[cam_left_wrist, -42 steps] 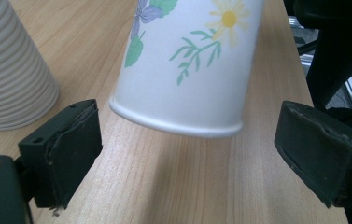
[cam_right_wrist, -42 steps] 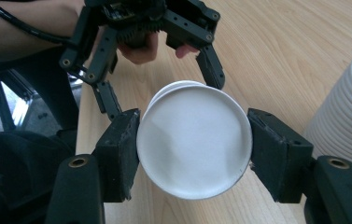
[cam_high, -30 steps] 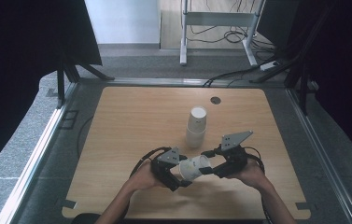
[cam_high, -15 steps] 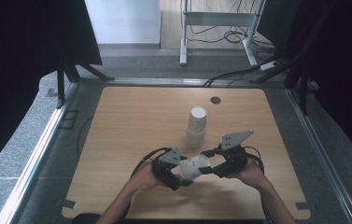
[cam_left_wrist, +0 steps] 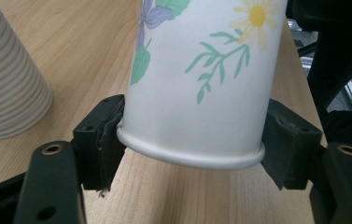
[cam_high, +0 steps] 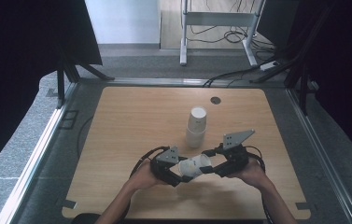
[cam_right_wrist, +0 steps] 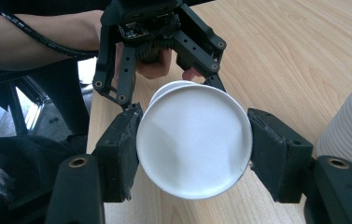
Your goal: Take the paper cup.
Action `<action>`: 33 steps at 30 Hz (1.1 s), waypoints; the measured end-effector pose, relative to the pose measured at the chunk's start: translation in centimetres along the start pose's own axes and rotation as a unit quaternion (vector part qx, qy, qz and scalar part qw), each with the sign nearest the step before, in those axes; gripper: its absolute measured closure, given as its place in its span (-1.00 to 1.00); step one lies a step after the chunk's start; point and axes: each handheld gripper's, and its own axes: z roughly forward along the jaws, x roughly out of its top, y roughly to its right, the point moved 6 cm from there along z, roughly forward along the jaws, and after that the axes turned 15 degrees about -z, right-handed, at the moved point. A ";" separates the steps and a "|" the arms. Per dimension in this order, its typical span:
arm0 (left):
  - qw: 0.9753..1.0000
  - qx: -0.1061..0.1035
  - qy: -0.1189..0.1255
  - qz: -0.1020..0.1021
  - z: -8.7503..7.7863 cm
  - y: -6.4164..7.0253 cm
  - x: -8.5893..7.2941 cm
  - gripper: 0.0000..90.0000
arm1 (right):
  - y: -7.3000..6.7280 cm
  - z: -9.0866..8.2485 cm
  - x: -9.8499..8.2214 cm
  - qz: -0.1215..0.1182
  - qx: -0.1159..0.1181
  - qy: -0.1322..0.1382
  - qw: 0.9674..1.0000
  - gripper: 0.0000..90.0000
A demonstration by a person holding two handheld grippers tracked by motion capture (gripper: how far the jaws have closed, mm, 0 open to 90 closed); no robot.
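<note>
High view showed me holding a paper cup [cam_high: 193, 165] on its side between my two grippers, just above the near part of the table [cam_high: 131, 121], with the stack of cups [cam_high: 196, 127] standing just behind it. My left gripper [cam_left_wrist: 190, 137] had just been closing, and its pads [cam_left_wrist: 110, 126] now pressed the flowered wall near the rim. My right gripper [cam_right_wrist: 192, 149] was clamped across the base end, looking straight at the white bottom. A second rim [cam_right_wrist: 169, 88] peeked out behind that base, so I judged two nested cups were in hand. With both ends gripped, I reckoned the next pull apart should separate them.
</note>
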 end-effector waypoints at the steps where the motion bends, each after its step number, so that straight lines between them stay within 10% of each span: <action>1: 1.000 0.001 0.000 0.001 -0.1 0.0 0.0 -0.32 | 0.0 0.0 0.0 0.000 0.000 0.000 1.000 -0.17; 21: 0.999 0.009 -0.029 0.007 -0.3 0.0 0.0 -0.26 | 0.0 -0.1 0.1 -0.005 -0.007 -0.023 1.000 -0.43; 33: 0.993 0.058 -0.097 0.045 -1.2 0.2 1.6 -0.26 | -0.9 0.0 0.6 -0.053 -0.031 -0.113 0.992 -0.58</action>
